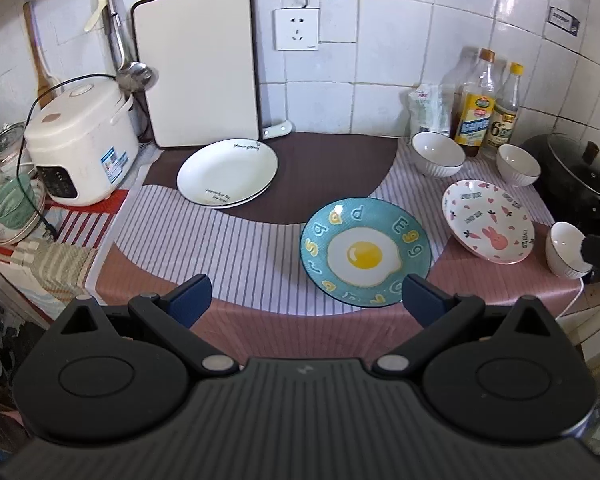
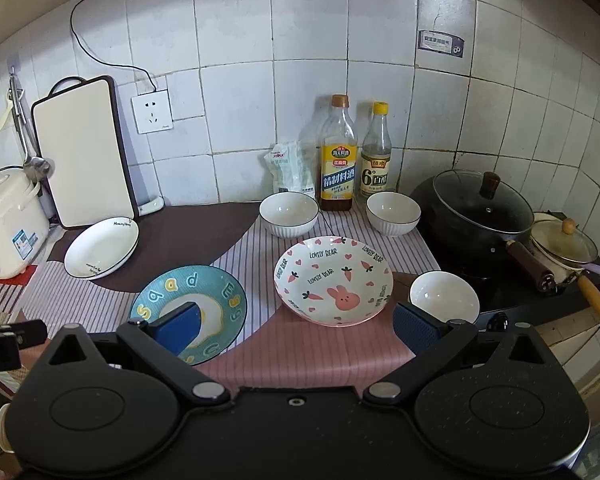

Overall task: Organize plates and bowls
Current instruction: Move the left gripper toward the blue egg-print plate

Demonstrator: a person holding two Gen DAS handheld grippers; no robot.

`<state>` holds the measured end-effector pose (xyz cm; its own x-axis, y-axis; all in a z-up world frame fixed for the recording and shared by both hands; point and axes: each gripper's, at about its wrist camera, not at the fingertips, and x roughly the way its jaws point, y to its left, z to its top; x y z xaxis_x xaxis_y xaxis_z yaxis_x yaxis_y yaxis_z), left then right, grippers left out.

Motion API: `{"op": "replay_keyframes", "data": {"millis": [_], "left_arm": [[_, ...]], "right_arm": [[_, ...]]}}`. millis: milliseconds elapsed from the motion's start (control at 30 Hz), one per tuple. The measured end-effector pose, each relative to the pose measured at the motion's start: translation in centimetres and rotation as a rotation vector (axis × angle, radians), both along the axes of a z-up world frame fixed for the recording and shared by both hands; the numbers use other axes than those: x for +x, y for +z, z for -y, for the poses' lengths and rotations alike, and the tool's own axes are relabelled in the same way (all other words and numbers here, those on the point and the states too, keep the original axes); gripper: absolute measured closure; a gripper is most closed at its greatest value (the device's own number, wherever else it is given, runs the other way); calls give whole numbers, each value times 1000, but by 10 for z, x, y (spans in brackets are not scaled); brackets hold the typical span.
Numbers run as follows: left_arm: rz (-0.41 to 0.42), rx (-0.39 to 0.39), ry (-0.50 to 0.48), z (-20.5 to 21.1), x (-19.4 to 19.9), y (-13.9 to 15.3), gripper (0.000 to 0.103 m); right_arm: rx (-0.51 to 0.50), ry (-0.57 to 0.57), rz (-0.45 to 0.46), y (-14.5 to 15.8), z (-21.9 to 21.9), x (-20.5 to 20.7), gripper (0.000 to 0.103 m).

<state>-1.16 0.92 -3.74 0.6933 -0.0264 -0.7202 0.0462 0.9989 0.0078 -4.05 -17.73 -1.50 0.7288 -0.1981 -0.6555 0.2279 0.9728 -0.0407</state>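
Note:
White plates (image 1: 227, 172) (image 2: 101, 249) are stacked at the back left of the counter. A teal fried-egg plate (image 1: 366, 251) (image 2: 220, 292) lies in the middle. A pink bunny plate (image 1: 488, 221) (image 2: 334, 280) sits to its right. Three white bowls stand around it: back left (image 1: 438, 153) (image 2: 289, 214), back right (image 1: 518, 165) (image 2: 393, 213), and near right (image 1: 568, 250) (image 2: 444, 298). My left gripper (image 1: 306, 300) is open and empty, held before the egg plate. My right gripper (image 2: 296, 326) is open and empty, held before the bunny plate.
A rice cooker (image 1: 80, 140) stands at left, with a cutting board (image 1: 198, 64) leaning on the wall. Two bottles (image 2: 338, 156) and a bag (image 2: 290, 166) stand behind the bowls. A lidded black wok (image 2: 480, 208) and a small pot (image 2: 564, 244) sit on the stove at right.

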Motion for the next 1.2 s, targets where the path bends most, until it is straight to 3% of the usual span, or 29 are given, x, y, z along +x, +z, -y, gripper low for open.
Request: {"op": "replay_keyframes", "data": {"millis": [367,867,1200], "left_arm": [[48,-23,27,0,-5,4,0],[9,4,26,4,5,-8,0],[-67,-37,32,-12,45,-18,1]], "right_arm": [[-15,-24,7,-5,1,2,0],[-9,-21,4,-12,3,8,0],[126,108,203,-34,15,13,0]]}}
